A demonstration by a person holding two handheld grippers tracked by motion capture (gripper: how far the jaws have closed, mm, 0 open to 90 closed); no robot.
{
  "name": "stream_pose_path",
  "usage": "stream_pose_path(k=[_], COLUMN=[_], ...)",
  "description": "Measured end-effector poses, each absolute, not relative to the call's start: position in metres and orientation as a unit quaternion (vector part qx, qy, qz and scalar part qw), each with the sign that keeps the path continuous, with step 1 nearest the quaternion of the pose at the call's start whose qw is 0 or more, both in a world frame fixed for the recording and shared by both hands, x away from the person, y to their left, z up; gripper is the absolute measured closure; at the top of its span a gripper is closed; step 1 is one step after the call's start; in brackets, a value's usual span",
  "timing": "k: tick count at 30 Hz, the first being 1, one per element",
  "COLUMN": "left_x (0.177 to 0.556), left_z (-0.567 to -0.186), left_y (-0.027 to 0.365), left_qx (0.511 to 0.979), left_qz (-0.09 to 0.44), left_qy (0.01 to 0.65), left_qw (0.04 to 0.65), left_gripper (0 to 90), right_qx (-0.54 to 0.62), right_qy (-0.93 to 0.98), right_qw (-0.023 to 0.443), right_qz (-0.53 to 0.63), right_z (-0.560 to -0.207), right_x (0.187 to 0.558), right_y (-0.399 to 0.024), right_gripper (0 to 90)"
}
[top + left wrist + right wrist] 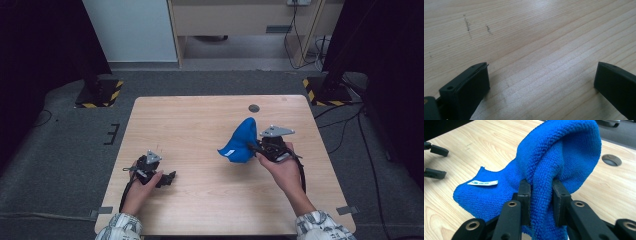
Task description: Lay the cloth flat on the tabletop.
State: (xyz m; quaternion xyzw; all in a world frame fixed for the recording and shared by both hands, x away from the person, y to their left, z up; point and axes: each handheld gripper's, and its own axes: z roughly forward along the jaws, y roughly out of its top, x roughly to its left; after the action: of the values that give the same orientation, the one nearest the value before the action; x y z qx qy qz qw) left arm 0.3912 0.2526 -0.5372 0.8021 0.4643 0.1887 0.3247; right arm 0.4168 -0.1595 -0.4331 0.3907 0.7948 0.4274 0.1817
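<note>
A blue microfibre cloth point(242, 141) hangs bunched above the right half of the wooden table point(200, 125). My right gripper point(256, 147) is shut on a thick fold of it. In the right gripper view the two black jaws pinch the cloth point(559, 157), which drapes down to the left, and a small white label point(483, 183) shows on it. The cloth's lower edge trails near the tabletop. My left gripper point(170, 177) rests low at the table's front left, jaws wide apart. In the left gripper view only bare wood point(536, 50) lies between its fingers point(471, 85).
A round cable hole point(254, 108) sits in the table near the back right. Black stand feet with yellow-black tape point(100, 92) flank the table on the floor. Cables point(345, 125) run along the right side. The left gripper's jaw tips point(436, 161) appear far left in the right gripper view.
</note>
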Motion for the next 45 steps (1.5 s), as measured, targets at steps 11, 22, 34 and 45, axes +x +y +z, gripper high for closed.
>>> stream_pose_path(k=[11, 22, 34, 45], left_x=[0.391, 0.392, 0.392, 0.391], left_z=[-0.537, -0.537, -0.537, -0.532], left_y=[0.253, 0.251, 0.251, 0.248], left_qx=[0.802, 0.802, 0.801, 0.807], left_qz=[0.189, 0.189, 0.189, 0.201], left_qy=[0.464, 0.465, 0.465, 0.458], left_qw=[0.325, 0.325, 0.325, 0.315], left_gripper=[0.0, 0.0, 0.0, 5.1], right_qx=[0.371, 0.35, 0.362, 0.366], right_qy=[0.806, 0.831, 0.838, 0.847], right_qw=[0.183, 0.172, 0.151, 0.139], right_qz=[0.423, 0.397, 0.379, 0.361], right_z=[-0.427, -0.45, -0.48, -0.512], right_x=[0.426, 0.426, 0.424, 0.417], right_y=[-0.125, -0.086, -0.066, -0.046], right_gripper=[72.6, 72.0, 70.6, 61.1])
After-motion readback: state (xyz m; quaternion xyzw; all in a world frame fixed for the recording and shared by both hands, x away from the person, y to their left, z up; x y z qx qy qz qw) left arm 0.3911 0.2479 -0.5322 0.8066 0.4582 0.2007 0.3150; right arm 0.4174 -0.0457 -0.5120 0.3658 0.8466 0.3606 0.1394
